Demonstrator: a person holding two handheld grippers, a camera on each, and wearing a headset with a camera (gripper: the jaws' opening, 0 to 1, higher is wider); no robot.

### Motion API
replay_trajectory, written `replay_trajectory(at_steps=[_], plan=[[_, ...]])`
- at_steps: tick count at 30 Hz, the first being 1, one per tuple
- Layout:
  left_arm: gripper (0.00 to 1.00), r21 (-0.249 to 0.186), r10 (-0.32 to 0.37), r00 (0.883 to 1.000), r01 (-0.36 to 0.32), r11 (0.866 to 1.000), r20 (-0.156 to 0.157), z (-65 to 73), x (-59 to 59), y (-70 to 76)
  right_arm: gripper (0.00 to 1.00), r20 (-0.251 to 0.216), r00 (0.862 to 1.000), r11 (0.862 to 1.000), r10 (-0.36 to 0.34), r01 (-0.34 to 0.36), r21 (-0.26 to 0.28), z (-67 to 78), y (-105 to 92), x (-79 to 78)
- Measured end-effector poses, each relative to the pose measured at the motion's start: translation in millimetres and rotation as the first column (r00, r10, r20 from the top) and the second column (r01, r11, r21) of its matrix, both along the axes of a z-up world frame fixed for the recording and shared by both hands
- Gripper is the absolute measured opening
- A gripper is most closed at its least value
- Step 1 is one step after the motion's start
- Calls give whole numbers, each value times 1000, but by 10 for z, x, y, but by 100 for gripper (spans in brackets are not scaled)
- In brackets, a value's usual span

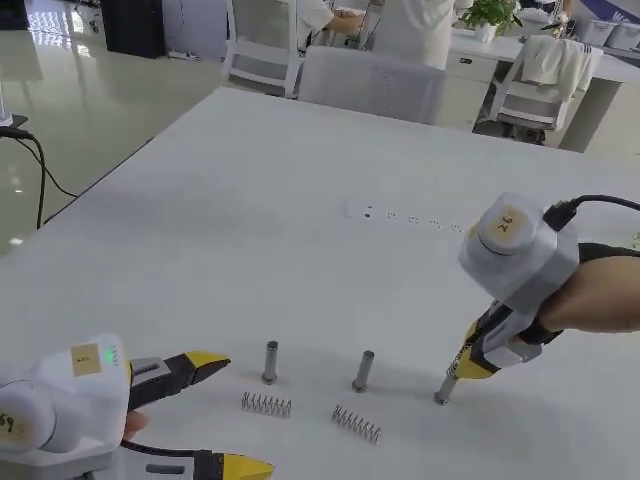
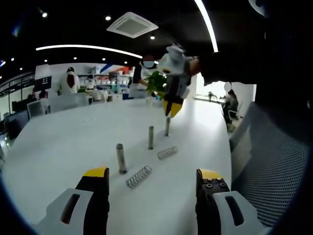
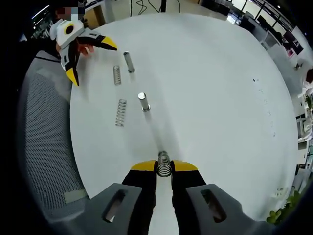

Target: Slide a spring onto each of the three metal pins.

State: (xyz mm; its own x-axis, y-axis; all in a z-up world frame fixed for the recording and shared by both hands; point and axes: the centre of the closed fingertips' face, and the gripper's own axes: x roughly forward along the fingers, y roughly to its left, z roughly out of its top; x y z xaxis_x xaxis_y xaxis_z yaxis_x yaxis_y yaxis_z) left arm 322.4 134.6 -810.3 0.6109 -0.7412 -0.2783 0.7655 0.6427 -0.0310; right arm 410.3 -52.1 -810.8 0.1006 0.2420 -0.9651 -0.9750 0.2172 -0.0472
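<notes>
The right tool [image 3: 165, 165] pinches a small coiled steel spring [image 3: 164, 171] just above the rightmost upright grey metal pin [image 1: 443, 392]. The left tool [image 1: 245, 415] gapes wide (gripping nothing). A second loose spring [image 1: 266, 404] lies on the white surface [image 1: 300, 200] beside the left pin [image 1: 270, 362], and a third spring [image 1: 357, 424] lies beside the middle pin [image 1: 363, 370].

Left gripper [image 1: 232, 414] sits low at near left, roughly level, jaws wide apart, tips pointing right. Right gripper [image 1: 460, 368] slants steeply down from the right hand [image 1: 600, 295]; jaws pinched onto a spring [image 3: 164, 165].
</notes>
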Motion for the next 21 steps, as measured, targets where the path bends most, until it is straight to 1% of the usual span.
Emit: replay_trajectory(at_steps=[3, 13, 17, 21], plan=[[68, 0, 1, 1000, -1, 1000, 0, 0, -4, 5, 8, 0, 1000, 1000, 7, -7, -15, -55, -5, 11], [68, 2, 7, 1000, -7, 1000, 1, -1, -2, 14, 8, -16, 1000, 999, 8, -8, -35, -246, 13, 24], [68, 1, 10, 1000, -10, 1000, 0, -1, -5, 17, 9, -22, 1000, 999, 4, -5, -39, -303, 10, 28], [68, 2, 11, 1000, -11, 1000, -1, -2, 1, 19, 9, -28, 1000, 999, 7, -9, -53, -358, -2, 23]])
